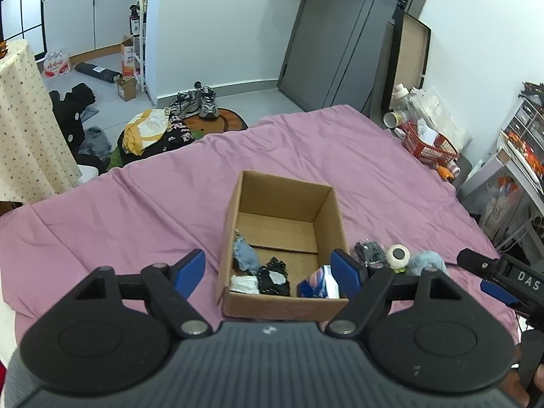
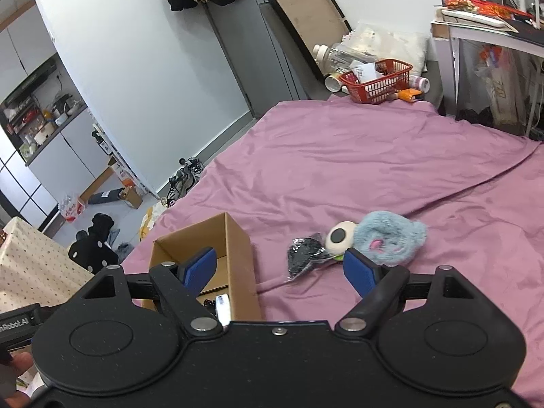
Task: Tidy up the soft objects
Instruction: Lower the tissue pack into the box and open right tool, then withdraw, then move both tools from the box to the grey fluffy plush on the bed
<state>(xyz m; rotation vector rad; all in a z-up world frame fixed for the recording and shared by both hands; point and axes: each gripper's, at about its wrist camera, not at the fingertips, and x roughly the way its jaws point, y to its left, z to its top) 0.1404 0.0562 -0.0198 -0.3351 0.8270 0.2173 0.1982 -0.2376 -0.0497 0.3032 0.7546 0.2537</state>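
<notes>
An open cardboard box (image 1: 285, 302) (image 2: 243, 258) stands on the purple bedsheet (image 1: 136, 210). Inside it lie a blue-grey fluffy piece (image 1: 243, 255), a black lace item (image 1: 273, 277), a white folded piece (image 1: 243, 284) and a blue-and-pink packet (image 1: 319, 284). To the box's right, on the sheet, lie a black packet (image 2: 306, 251), a white round plush with a black disc (image 2: 340, 236) and a blue fluffy plush (image 2: 391, 238). My left gripper (image 1: 268, 268) hangs open above the box's near end, empty. My right gripper (image 2: 280, 270) is open and empty, between the box and the plush items.
A red basket (image 2: 377, 81) with bottles and papers sits at the bed's far corner. Shoes (image 1: 200, 102) and piled clothes (image 1: 153, 129) lie on the floor beyond the bed's far edge. A cloth-covered table (image 1: 23, 119) stands on the left, and a cluttered desk (image 2: 482, 30) on the right.
</notes>
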